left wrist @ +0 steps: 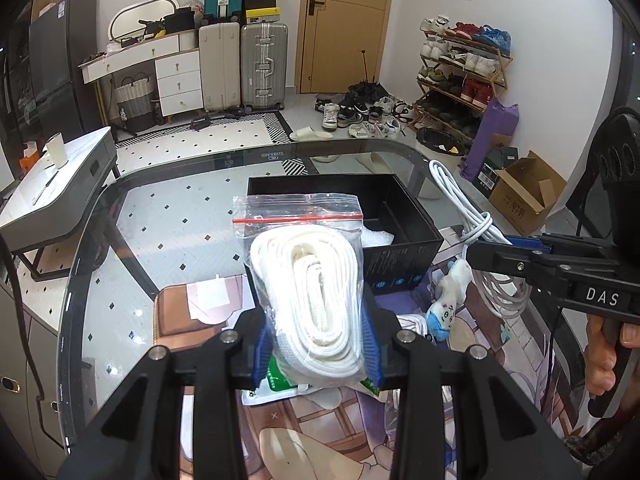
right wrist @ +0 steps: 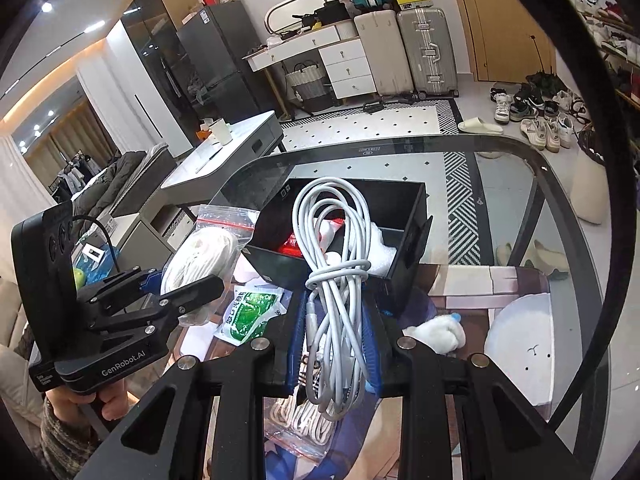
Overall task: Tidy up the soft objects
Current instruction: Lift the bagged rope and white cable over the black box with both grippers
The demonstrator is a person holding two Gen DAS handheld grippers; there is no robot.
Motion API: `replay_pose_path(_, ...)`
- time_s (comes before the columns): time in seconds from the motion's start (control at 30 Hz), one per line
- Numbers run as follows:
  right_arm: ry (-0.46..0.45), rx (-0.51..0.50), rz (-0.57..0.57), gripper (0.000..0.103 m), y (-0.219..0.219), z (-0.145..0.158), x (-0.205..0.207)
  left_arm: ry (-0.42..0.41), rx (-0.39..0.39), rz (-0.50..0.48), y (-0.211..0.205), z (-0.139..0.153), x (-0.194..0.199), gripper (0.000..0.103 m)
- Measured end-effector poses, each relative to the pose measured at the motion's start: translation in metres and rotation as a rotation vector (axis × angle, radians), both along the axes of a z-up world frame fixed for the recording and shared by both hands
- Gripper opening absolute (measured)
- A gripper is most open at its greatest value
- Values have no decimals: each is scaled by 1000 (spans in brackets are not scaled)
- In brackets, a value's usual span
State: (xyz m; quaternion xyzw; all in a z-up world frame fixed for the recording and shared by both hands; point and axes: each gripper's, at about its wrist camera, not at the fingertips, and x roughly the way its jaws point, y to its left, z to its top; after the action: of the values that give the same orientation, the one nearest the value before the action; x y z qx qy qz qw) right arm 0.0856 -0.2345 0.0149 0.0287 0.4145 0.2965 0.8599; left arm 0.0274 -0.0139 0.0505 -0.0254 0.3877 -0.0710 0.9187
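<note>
My left gripper (left wrist: 318,344) is shut on a clear zip bag of white rope (left wrist: 310,280) and holds it above the table, just in front of the open black box (left wrist: 404,256). The bag also shows in the right wrist view (right wrist: 204,256). My right gripper (right wrist: 336,344) is shut on a coiled white cable (right wrist: 334,264), held up over the near edge of the black box (right wrist: 408,248). The cable shows at the right of the left wrist view (left wrist: 472,220). The box holds white and red items.
On the patterned mat (left wrist: 320,440) on the glass table (left wrist: 168,216) lie a small blue-and-white plush (left wrist: 446,304), a green packet (right wrist: 248,312), another bag of rope (right wrist: 304,424) and a white plush (right wrist: 436,332). A grey side table (left wrist: 56,192) stands left.
</note>
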Motion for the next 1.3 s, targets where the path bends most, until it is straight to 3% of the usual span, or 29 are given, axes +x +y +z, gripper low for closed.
replay_pose_path(0.77,-31,27,-39,26,3,22,37,-36,14,-9,-3,20,41,36)
replay_pose_path(1.3,-40,18,-30,26,25,25,65,-30,17,-23,1,17,81,36)
